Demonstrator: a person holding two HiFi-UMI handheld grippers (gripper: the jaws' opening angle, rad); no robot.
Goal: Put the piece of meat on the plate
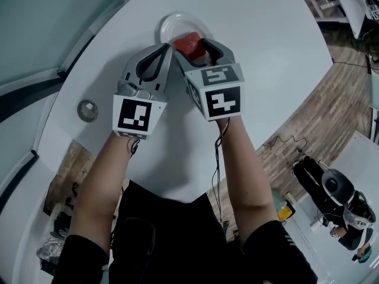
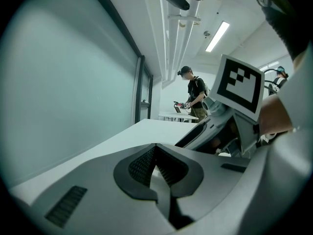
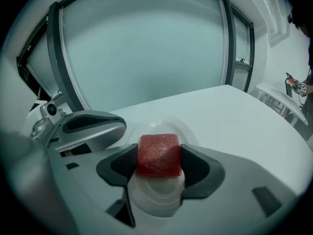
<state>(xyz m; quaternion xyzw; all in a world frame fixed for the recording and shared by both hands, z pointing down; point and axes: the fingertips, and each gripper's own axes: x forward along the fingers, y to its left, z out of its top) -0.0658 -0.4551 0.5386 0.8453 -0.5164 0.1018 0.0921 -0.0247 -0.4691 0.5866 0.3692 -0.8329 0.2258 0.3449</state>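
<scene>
- The left gripper point(image 2: 156, 155) has its jaws pressed together on nothing and sits just beside the right one.
- The right gripper point(image 3: 159, 163) clamps the red piece of meat point(image 3: 157, 152) directly over the white plate point(image 1: 172, 21) on the table point(image 1: 266, 58).
- The task looks nearly done: only setting down and letting go are left. I cannot tell whether the meat touches the plate.
</scene>
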